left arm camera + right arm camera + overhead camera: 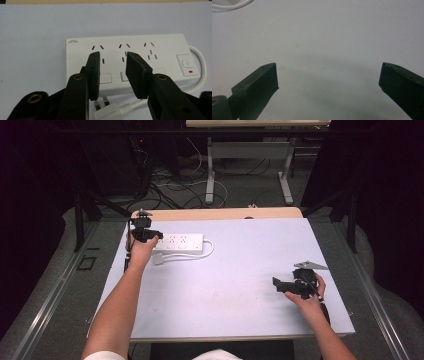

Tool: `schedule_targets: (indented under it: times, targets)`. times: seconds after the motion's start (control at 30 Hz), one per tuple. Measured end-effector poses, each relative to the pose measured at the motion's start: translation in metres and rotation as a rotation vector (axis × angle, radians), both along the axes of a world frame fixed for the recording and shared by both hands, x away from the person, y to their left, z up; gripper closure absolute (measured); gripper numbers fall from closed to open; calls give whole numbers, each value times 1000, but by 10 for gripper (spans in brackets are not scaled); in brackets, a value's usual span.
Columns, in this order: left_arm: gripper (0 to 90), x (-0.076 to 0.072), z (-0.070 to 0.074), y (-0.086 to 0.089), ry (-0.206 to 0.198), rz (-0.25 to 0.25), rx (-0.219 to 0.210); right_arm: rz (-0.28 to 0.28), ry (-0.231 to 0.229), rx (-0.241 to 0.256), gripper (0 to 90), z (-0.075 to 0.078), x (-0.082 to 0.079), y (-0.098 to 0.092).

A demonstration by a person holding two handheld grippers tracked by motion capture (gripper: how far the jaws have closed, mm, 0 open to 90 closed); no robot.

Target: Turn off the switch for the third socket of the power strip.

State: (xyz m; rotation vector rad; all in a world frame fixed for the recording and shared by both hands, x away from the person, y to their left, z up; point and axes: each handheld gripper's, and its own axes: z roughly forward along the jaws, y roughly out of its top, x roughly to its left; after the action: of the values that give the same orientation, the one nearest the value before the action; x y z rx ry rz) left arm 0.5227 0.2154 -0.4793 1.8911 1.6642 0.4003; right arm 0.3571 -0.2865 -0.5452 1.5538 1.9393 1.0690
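Black left gripper (111, 72), jaws narrowly apart, hovers over a white power strip (130, 60) and its plug (106, 110); right gripper (328, 82) gapes wide above the table (225, 290).

power strip (179, 242) far-left, table (225, 290) elsewhere open

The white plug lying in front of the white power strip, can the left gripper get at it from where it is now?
Probably yes. The left gripper is open above the white power strip, and the white plug lies uncovered just below its fingers.
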Motion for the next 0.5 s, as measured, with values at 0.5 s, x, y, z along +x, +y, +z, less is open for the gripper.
schedule_targets:
  times: [0.5]
  targets:
    - [713, 11, -14, 12, 65, 37, 16, 8, 5, 0, 19, -1, 1, 1]
